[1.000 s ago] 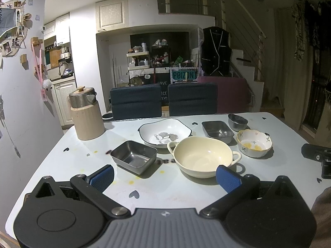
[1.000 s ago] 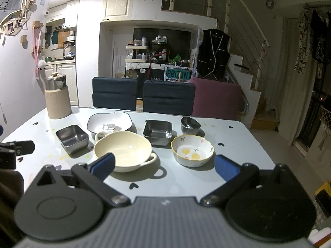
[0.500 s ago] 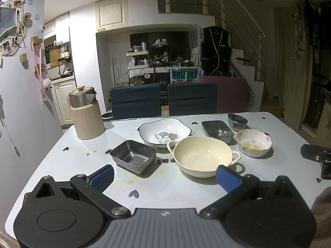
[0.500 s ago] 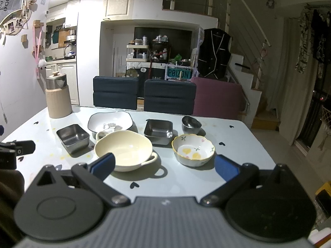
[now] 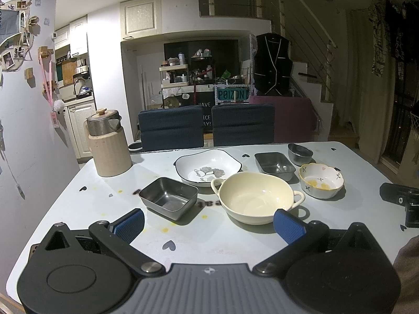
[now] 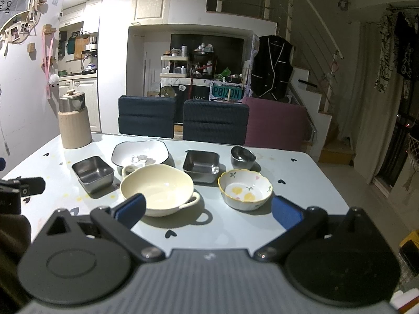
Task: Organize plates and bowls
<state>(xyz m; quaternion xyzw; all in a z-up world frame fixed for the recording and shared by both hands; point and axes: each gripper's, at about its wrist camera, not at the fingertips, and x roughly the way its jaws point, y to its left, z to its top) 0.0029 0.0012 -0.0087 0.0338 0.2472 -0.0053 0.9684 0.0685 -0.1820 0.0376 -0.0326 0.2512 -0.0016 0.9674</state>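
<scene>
Three steel containers (image 5: 168,201), two ceramic bowls (image 5: 256,197), one plate (image 5: 208,167), one jug (image 5: 108,144).

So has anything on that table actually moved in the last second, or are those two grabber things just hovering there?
Hardly anything. The right gripper has crept a little closer to the cream bowl and the flowered bowl; its fingers stay wide apart, holding nothing. The left gripper hasn't visibly shifted and is open too. Every dish sits where it was, untouched.

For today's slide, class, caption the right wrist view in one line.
Open right claw hovers before a cream two-handled bowl and a flowered yellow-rimmed bowl.
</scene>
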